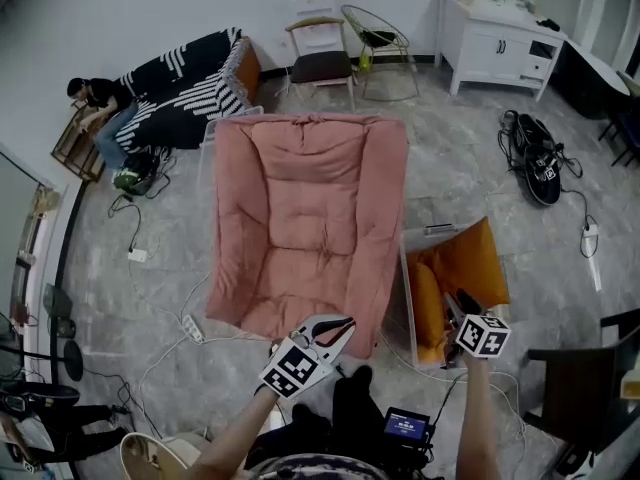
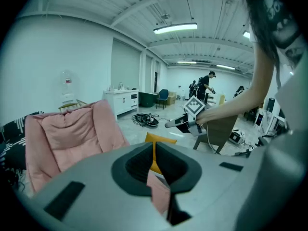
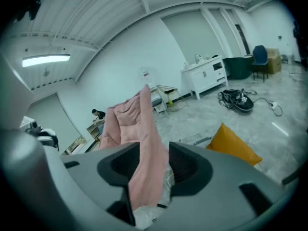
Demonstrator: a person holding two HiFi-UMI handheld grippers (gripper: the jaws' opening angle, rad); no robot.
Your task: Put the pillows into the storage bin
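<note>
Orange fabric marks the pillow (image 1: 470, 258), which lies slumped inside the clear storage bin (image 1: 404, 298) at the lower right of the head view. One corner pokes above the rim, and it looks soft, plump and creased. The right claw (image 1: 452, 308) hangs just over it with jaws well apart and nothing between the pads, so the placing step seems all but finished. The left claw (image 1: 340, 326), at the lower middle, has its jaws drawn nearly together to a thin slit. Pink shows in that slit, but whether the pads pinch it I cannot tell. That claw sits at the bottom edge of the big pink cushion (image 1: 310, 218) filling the frame's centre. Next, I judge, the right claw should lift clear of the bin. The cushion, if it counts as a pillow, looks too wide to go in unfolded.
</note>
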